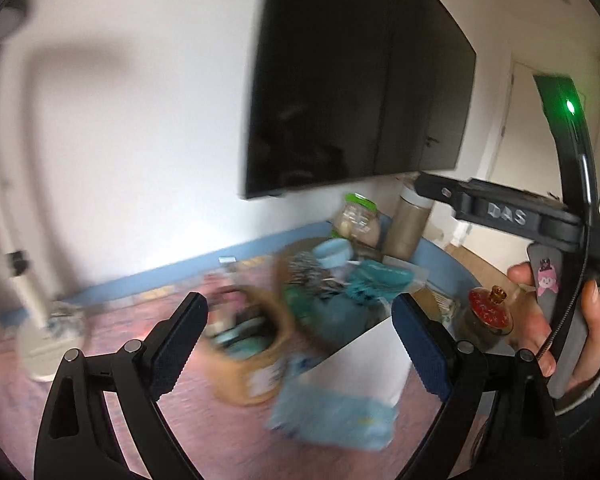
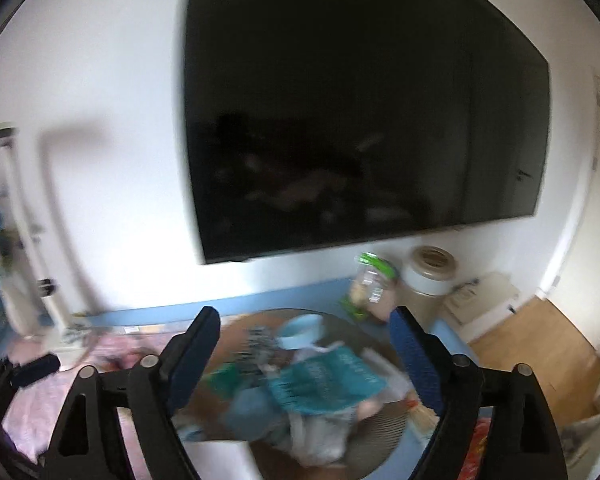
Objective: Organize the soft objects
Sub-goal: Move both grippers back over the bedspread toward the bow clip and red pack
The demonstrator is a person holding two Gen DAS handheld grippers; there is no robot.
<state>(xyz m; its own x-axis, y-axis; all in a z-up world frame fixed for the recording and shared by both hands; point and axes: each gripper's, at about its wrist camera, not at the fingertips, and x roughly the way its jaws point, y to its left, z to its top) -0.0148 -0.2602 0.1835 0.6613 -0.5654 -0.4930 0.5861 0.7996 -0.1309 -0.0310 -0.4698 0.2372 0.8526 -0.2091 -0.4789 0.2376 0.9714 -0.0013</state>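
Only legible text: "DAS" embossed on the right hand-held gripper (image 1: 504, 216) body, seen from left wrist cam. Pink cartoon sticker on its handle; person's right hand (image 1: 560, 328) wraps the handle, green LED lit above. Labels on jar and packs too blurred to read.

Both views heavily motion-blurred. Left hand-held gripper (image 1: 300, 336): fingers spread wide, nothing between the pads. Right hand-held gripper (image 2: 306, 356): same, released, holding nothing.

Surroundings: big black TV (image 1: 356, 80) on white wall, blue strip along the wall base, wood floor far right. Green-lid jar (image 1: 358, 216) and tan canister (image 1: 408, 224) stand by the wall under the TV. Red-lid pot (image 1: 490, 312) near the right hand.

Soft stuff: teal cloth (image 2: 320, 380) lies on top of a mixed pile of fabrics on a round mat (image 2: 380, 432), w/ a light-blue bowl (image 2: 302, 332) just behind it and a striped b/w piece beside it. Pile sits ahead of both grippers, not touched. Pale-blue pack (image 1: 332, 412) lies on the pink bench (image 1: 80, 412) cover, near the left gripper.

Containers: wicker basket (image 1: 252, 360) ahead of left gripper, tilted, dark and teal items inside, can't tell what. White box (image 1: 372, 360) just right of it, contents not visible.
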